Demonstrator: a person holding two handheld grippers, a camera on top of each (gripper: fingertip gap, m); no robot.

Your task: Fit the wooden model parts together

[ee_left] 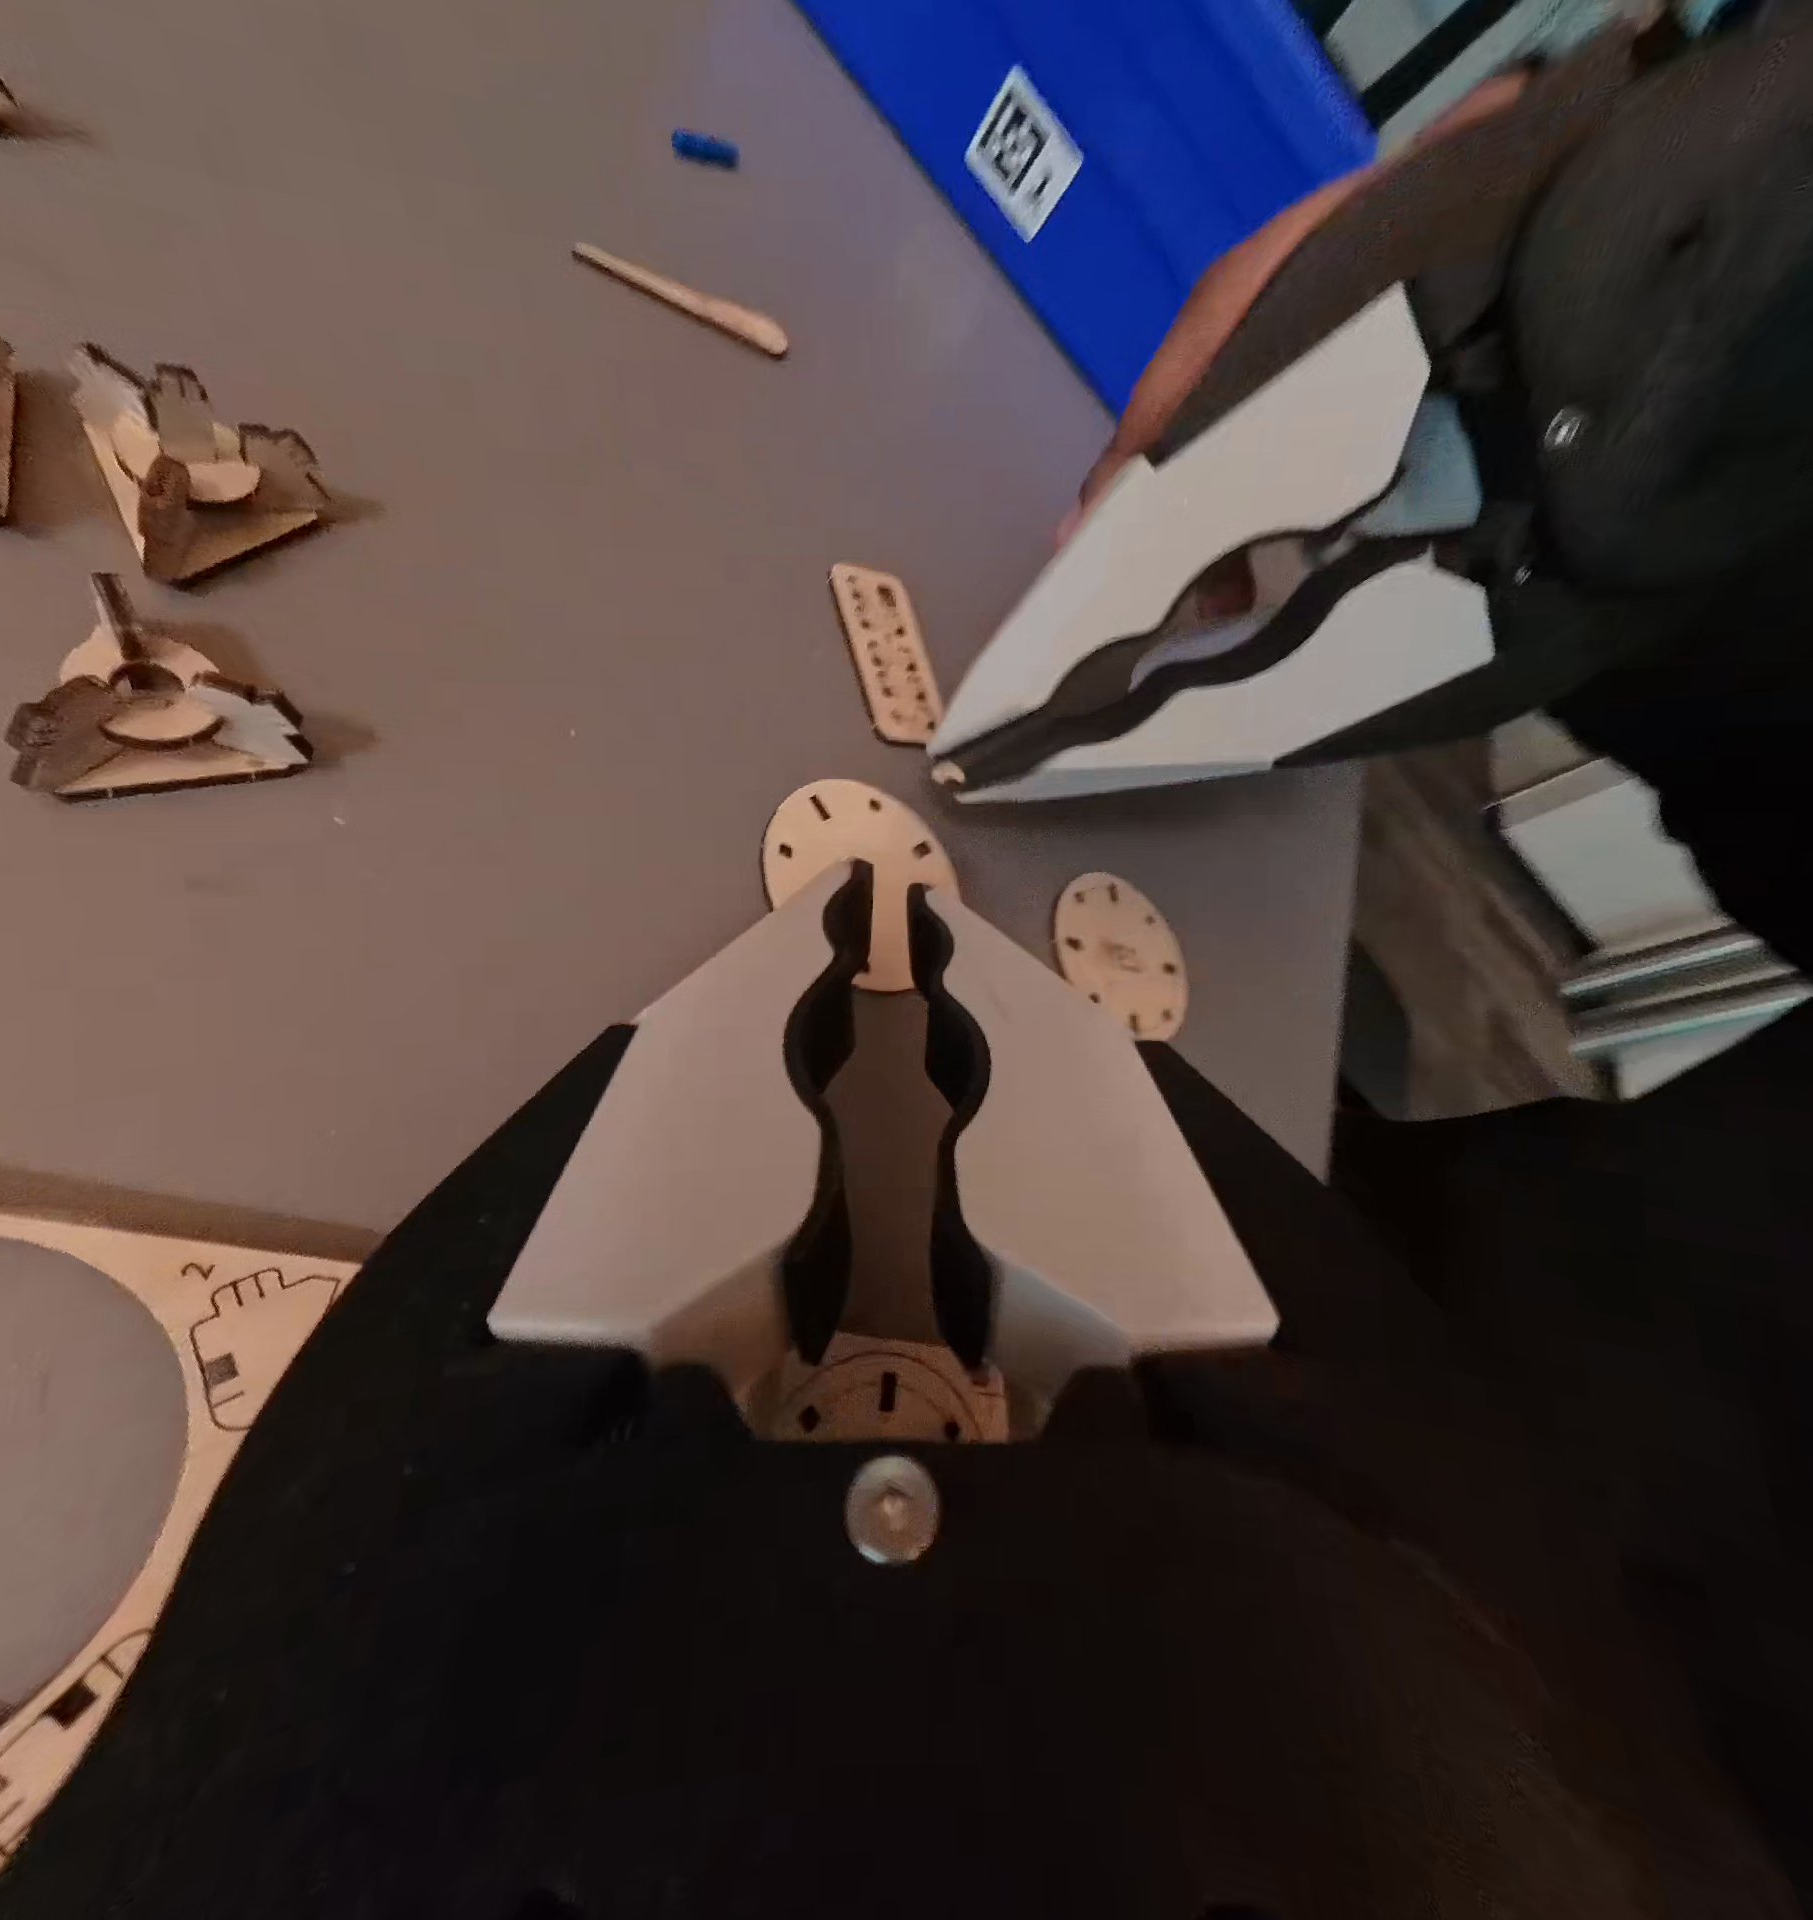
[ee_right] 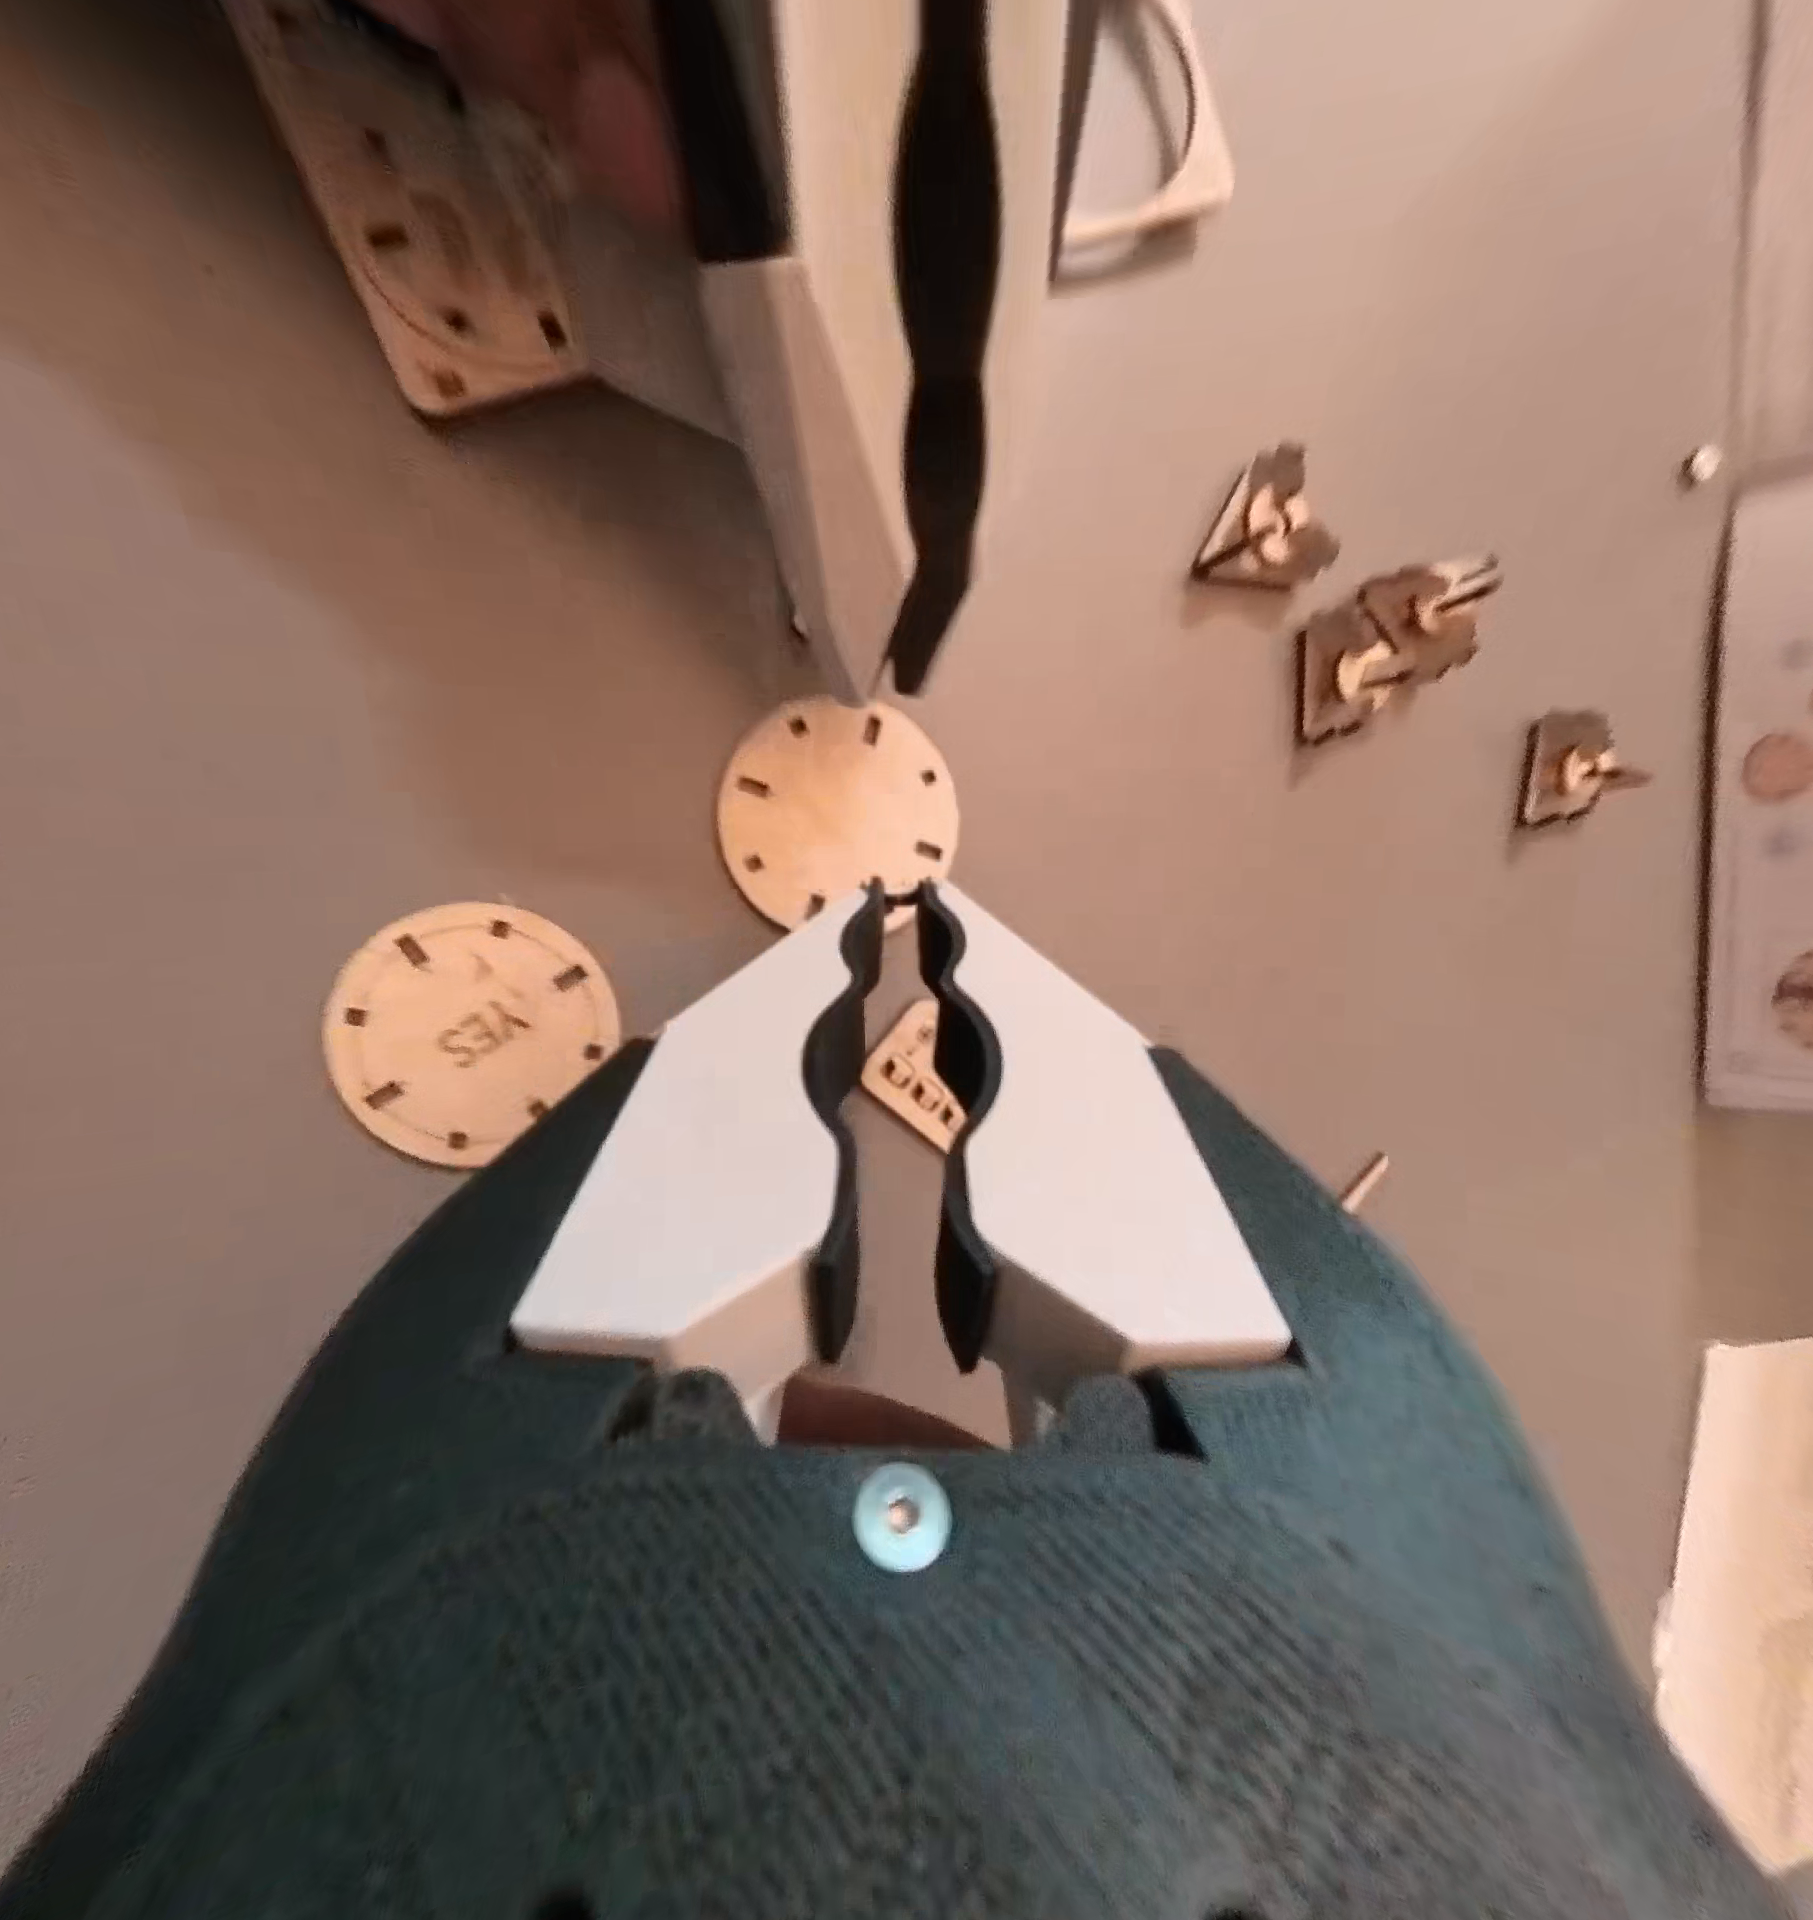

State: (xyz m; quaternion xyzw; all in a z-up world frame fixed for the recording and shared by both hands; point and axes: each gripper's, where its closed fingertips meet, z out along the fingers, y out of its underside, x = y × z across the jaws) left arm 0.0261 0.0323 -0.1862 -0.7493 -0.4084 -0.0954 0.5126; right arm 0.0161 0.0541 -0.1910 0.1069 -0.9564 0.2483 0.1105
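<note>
A pale round plywood disc with slots around its rim lay flat on the grey table. Over its one edge hung the left gripper, fingers slightly parted with the disc showing between them, clamping nothing. At the disc's opposite edge was the right gripper, tips almost together; I could not tell whether they pinched anything. Just beside the disc lay a second, engraved wooden disc and a small perforated wooden strip. Well apart from the disc stood small brown wooden models and a thin wooden stick.
</note>
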